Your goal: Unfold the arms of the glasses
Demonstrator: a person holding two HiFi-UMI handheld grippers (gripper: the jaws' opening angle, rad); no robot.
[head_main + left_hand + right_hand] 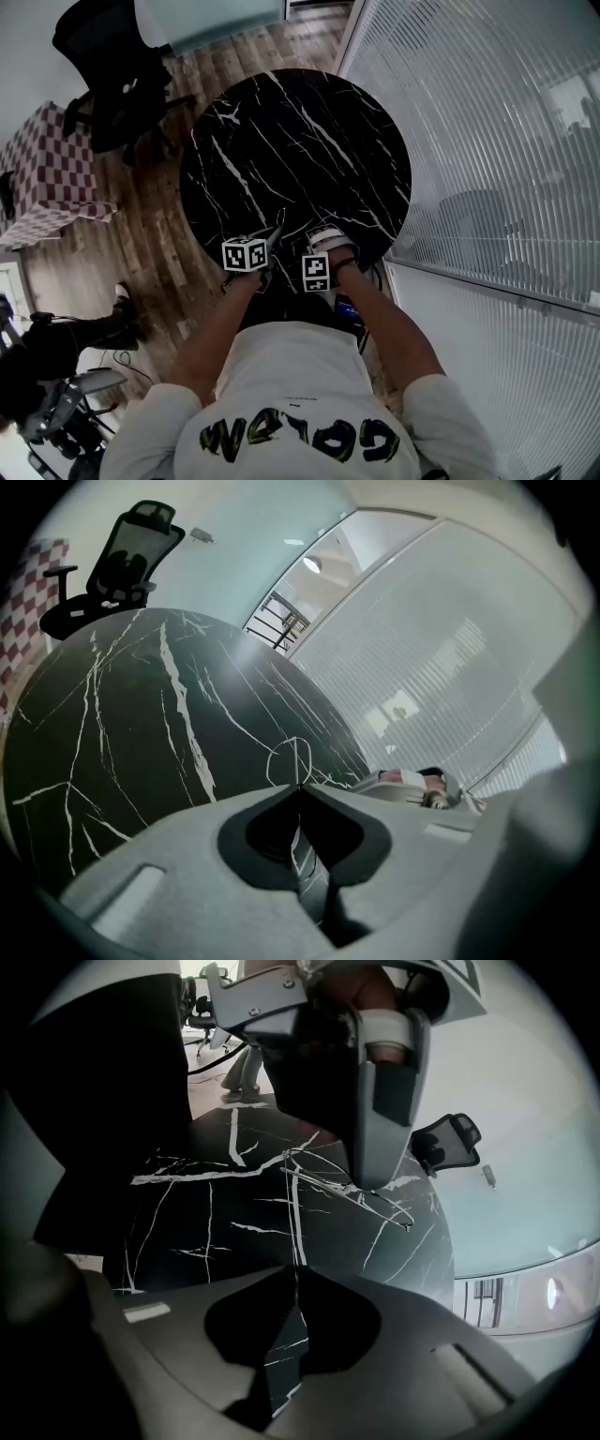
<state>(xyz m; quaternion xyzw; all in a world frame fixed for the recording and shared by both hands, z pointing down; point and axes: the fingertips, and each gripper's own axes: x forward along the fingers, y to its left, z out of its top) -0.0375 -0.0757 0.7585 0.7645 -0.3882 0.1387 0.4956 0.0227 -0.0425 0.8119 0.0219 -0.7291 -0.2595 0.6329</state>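
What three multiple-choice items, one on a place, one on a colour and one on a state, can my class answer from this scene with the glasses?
1. Where are the thin wire-framed glasses?
A shut in a case; B at the tip of the left gripper; C hanging on a wall hook.
2. What colour is the round marble table?
A white with grey veins; B plain brown; C black with white veins.
3. How do the left gripper's jaws stand?
A closed together; B wide apart; C out of view.

Key: 1 B, the wire rim sits right at that tip. 2 C, white veins cross the black top. 3 A, no gap shows between them.
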